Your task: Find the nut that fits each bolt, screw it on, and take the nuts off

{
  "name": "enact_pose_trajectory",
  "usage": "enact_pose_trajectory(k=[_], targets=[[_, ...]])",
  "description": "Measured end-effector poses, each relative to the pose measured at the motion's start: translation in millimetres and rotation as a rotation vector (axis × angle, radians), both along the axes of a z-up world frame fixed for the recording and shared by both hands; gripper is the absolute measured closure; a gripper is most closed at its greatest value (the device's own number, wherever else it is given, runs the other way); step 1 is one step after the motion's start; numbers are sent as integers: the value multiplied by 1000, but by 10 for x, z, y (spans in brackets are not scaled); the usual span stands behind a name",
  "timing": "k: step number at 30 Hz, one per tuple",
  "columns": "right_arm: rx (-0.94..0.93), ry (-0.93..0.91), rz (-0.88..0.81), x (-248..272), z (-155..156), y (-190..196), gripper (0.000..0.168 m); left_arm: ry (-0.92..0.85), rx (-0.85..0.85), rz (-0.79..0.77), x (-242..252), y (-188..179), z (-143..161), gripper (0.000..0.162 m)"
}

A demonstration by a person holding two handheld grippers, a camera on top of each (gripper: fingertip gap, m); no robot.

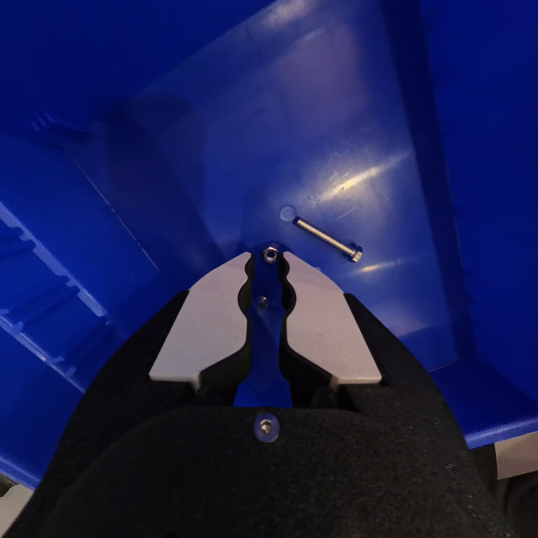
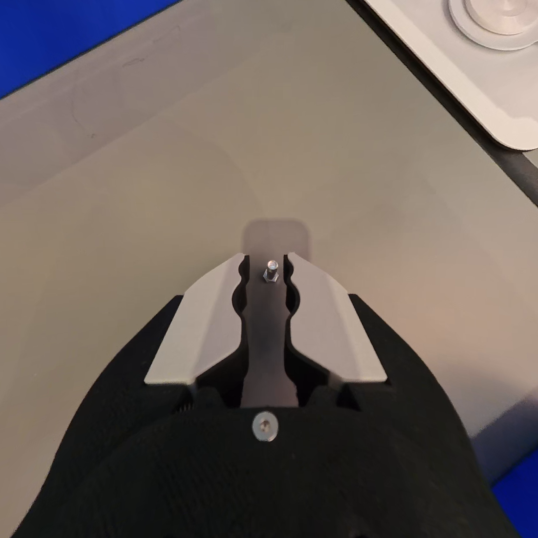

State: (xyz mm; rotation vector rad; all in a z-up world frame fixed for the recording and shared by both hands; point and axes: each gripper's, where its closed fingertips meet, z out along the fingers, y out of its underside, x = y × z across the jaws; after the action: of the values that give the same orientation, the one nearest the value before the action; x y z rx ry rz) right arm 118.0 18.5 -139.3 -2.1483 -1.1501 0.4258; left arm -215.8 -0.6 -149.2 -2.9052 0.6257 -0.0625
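Note:
In the left wrist view I am inside a blue bin [image 1: 320,116]. My left gripper [image 1: 268,256] is open by a narrow gap, its tips either side of a small silver nut [image 1: 269,255] lying on the bin floor. A second, smaller nut [image 1: 262,302] lies farther back between the fingers. A long silver bolt [image 1: 327,240] lies just right of the tips. In the right wrist view my right gripper [image 2: 268,257] is open, its tips either side of a short bolt [image 2: 271,272] standing upright on the grey table [image 2: 174,203], with no contact visible.
The bin's walls rise close on the left [image 1: 58,262] and right [image 1: 480,203]. In the right wrist view the blue bin's edge [image 2: 43,43] is at the far left and a white tray with a round part [image 2: 436,72] is at the far right. The left gripper's tips are roughly 35 centimetres from the right gripper's.

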Motion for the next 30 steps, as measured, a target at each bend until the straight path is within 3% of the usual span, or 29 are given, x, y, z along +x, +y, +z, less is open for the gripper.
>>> enact_pose_trajectory(k=[10,15,18,21,26,30], targets=[[28,-12,-10,17,35,22,141,29,30,3,-64,-8,134,152],[62,20,-34,3,184,41,123,-89,226,-8,189,-6,798,152],[140,87,-46,-28,470,54,114,-156,375,-123,632,-104,1289,152],[202,169,-39,-26,848,9,112,-238,440,-279,1190,-325,1592,152],[217,142,58,130,1272,-204,110,-301,426,-410,1936,-540,1592,152],[217,77,79,447,1458,-293,110,-310,326,-558,2573,-721,1244,152]])
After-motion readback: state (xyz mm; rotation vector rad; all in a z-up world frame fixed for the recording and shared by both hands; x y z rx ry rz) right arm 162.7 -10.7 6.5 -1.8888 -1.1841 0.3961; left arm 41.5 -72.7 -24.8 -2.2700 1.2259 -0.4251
